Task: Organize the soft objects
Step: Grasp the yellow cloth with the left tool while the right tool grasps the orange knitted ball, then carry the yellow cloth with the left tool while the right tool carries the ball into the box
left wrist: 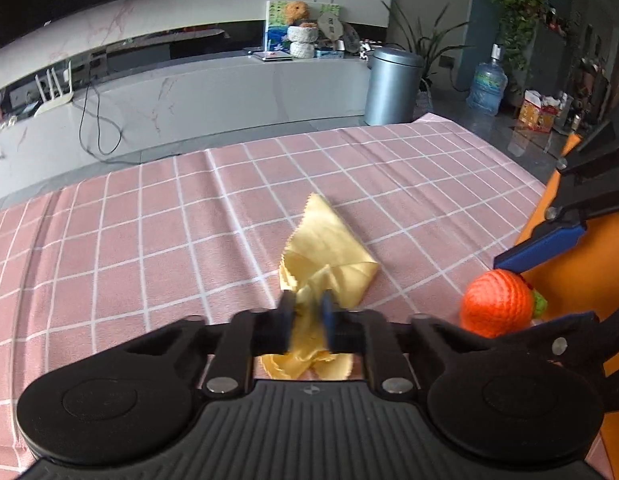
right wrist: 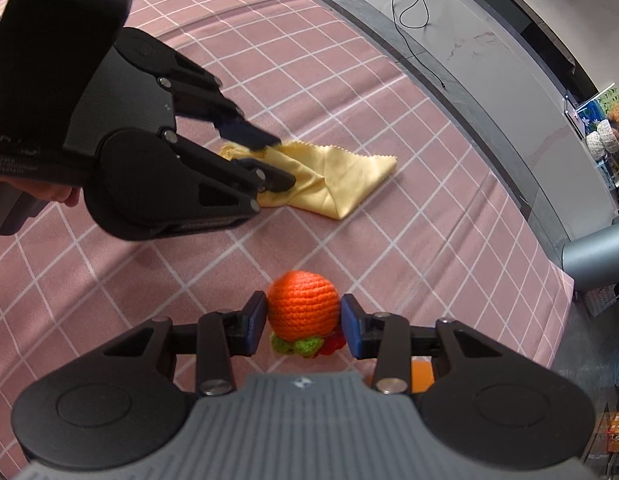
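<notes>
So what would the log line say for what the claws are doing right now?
left claw: shut on yellow cloth | right claw: shut on orange crochet ball | surface: pink checked tablecloth

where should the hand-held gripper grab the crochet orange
Across its round middle, as the right hand-held gripper now sits: pads on opposite sides of the crochet orange, coming from the leafy end. The widest part lies between them, so squeezing shouldn't pop it out.

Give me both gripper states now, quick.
Left gripper: shut on the yellow cloth.
Right gripper: shut on the orange crochet ball.
</notes>
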